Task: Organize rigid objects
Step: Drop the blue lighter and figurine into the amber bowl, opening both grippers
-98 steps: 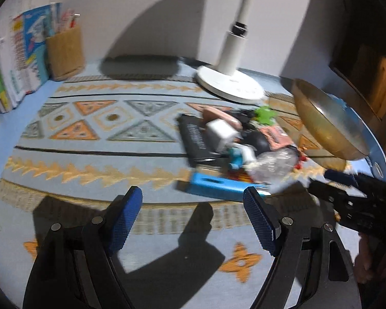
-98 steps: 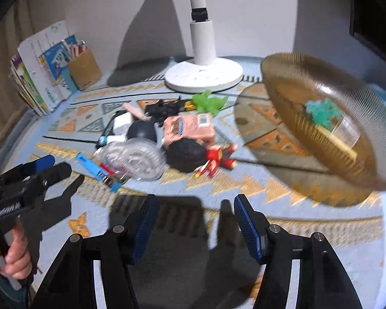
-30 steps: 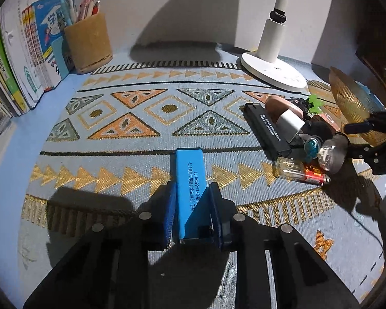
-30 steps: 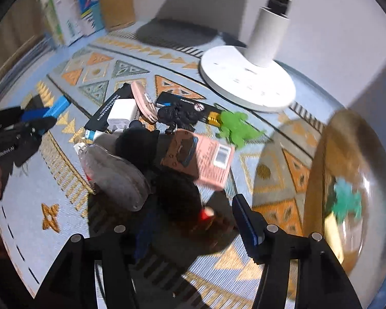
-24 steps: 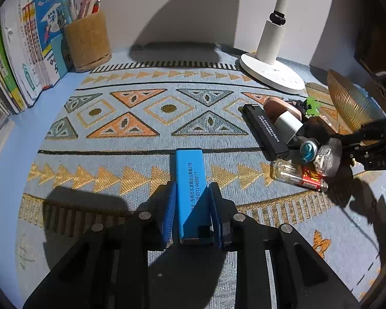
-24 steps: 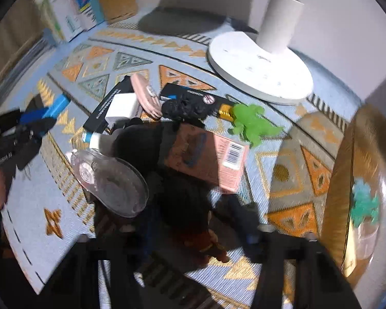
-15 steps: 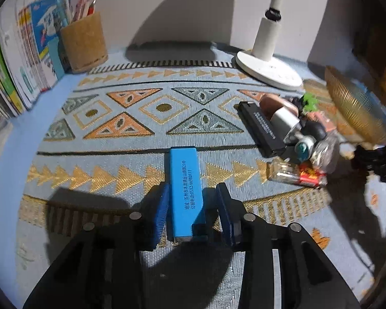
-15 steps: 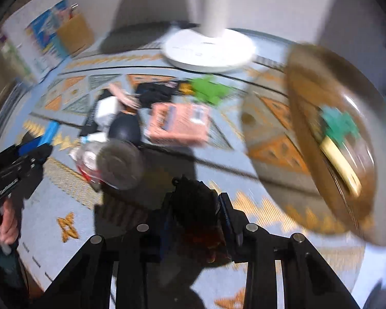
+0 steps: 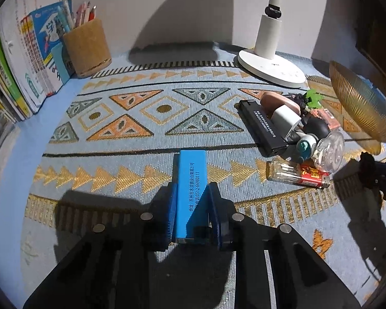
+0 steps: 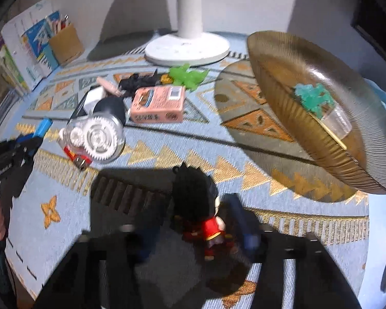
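Note:
My left gripper [image 9: 191,203] is shut on a blue box [image 9: 191,180] lying lengthwise on the patterned mat [image 9: 141,118]; it also shows at the left of the right wrist view [image 10: 42,126]. My right gripper [image 10: 195,221] is blurred, its fingers spread around a black-haired toy figure in red [image 10: 198,206]; I cannot tell whether they grip it. The pile of objects holds a clear gear case [image 10: 97,136], a pink box [image 10: 158,104], a black box [image 9: 261,127], a lighter [image 9: 296,175] and a green toy [image 10: 186,74].
A gold ribbed bowl [image 10: 283,77] at the right holds a teal toy [image 10: 312,97] and a clear piece. A white lamp base [image 9: 270,69] stands at the back. A cork pen holder [image 9: 86,49] and books [image 9: 18,64] stand at the back left.
My right gripper has pulled the black-haired figure out of the pile toward the front. My left gripper still has the blue box between its fingers, closed a little tighter.

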Demonstrator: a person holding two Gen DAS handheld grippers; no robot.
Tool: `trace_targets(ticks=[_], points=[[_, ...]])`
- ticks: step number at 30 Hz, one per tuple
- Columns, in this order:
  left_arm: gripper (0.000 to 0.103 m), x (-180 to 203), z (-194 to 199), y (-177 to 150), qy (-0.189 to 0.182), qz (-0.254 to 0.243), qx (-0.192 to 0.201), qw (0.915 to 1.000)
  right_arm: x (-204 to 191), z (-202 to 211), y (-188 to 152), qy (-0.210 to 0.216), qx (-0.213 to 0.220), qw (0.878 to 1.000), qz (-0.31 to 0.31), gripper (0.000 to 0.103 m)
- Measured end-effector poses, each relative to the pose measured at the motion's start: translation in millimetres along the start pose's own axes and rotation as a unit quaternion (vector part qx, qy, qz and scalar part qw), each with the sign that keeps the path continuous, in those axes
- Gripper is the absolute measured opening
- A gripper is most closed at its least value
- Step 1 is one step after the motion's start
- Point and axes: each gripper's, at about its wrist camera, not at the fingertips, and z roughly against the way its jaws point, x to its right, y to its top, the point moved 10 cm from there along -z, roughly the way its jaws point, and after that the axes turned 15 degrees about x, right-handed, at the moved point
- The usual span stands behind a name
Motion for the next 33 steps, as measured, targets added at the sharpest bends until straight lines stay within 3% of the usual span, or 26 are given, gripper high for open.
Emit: trace_targets(ticks=[6, 13, 18, 23, 28, 33], points=[[0.021, 12, 24, 13, -0.03, 0.002, 0.036, 0.9989, -13, 19, 3, 0.031, 0.024, 0.999, -0.024, 0.032], [0.021, 44, 65, 63, -0.065, 0.0, 0.1, 0.9929, 15, 80, 46, 0.006, 0.108, 0.993, -0.052, 0.032], [0.021, 104, 105, 134, -0.11, -0.026, 0.178, 0.9776, 73, 142, 89, -0.05, 0.182, 0.979, -0.083, 0.032], [0.021, 185, 120, 191, -0.17, -0.034, 0.217, 0.9606, 141, 178, 115, -0.115, 0.214, 0.961, -0.133, 0.032], [0.021, 257, 83, 202, -0.216, -0.031, 0.184, 0.9585, 187, 163, 118, -0.137, 0.191, 0.956, -0.174, 0.032], [0.021, 308, 9, 156, -0.242, -0.028, 0.092, 0.9654, 206, 118, 90, -0.134, 0.13, 0.963, -0.195, 0.032]])
